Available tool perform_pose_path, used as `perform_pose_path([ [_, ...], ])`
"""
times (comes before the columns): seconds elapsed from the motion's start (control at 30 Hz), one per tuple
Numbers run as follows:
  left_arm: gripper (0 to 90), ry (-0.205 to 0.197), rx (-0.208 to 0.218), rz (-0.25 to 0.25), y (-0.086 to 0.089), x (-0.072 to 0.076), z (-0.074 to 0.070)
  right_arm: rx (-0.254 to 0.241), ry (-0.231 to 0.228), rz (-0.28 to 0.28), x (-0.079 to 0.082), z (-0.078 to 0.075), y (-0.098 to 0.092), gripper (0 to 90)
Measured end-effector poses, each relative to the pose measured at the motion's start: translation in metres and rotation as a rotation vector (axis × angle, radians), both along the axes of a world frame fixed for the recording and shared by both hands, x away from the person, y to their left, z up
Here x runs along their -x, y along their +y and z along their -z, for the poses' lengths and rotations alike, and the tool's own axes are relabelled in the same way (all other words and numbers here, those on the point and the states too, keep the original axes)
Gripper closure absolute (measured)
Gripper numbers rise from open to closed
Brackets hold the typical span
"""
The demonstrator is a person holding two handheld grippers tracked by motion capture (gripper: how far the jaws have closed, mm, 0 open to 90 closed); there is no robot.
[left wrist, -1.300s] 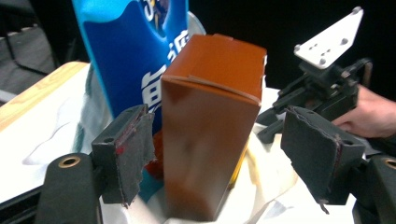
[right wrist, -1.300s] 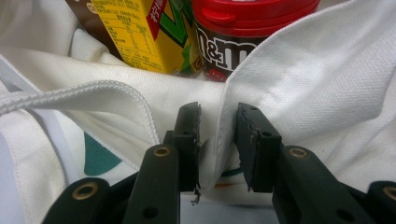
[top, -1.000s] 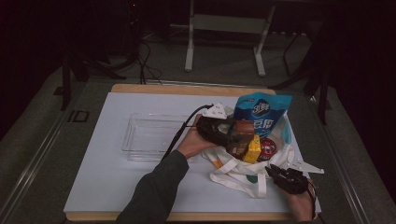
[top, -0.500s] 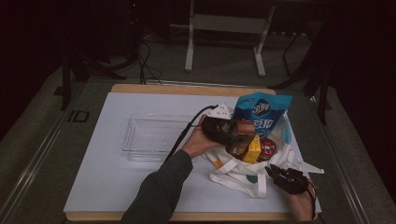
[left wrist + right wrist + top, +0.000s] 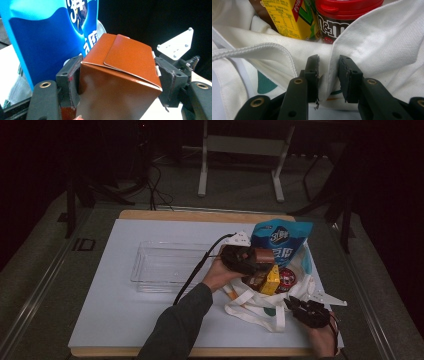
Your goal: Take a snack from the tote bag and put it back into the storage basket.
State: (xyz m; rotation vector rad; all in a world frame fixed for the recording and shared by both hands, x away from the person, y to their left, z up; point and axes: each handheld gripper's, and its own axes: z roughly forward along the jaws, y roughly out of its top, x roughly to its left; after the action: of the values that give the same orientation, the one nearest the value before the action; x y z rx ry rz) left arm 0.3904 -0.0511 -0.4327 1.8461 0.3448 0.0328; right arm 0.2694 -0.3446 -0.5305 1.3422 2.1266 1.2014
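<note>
White table [image 5: 125, 320] | left gripper [image 5: 250, 260] jaws clamp brown box [image 5: 120, 75], blue pouch [image 5: 280, 240] beside | right gripper [image 5: 307, 310] jaws pinch tote bag [image 5: 372, 45]

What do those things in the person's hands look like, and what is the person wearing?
Both tools, left and right, are black, each with two blocky padded jaws and brass-ringed screw holes. A black cable trails from the left one, which carries a pale three-cornered plate. The sleeve is dark grey.
</note>
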Motion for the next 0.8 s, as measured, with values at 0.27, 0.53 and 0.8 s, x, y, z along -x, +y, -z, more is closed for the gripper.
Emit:
perform_pose_path([
  [0.27,38.8,-0.062,-0.029,-0.013,-0.001,0.007,-0.001,-0.002,-0.001,-0.001,0.000,0.000,0.000,70.0],
  [0.53,40.3,-0.072,-0.014,-0.029,0.003,0.009,-0.003,-0.005,0.000,-0.001,0.000,0.000,0.000,70.0],
  [0.8,40.8,-0.095,0.013,-0.037,0.010,0.013,-0.014,-0.005,0.000,-0.001,0.000,0.000,0.000,70.0],
])
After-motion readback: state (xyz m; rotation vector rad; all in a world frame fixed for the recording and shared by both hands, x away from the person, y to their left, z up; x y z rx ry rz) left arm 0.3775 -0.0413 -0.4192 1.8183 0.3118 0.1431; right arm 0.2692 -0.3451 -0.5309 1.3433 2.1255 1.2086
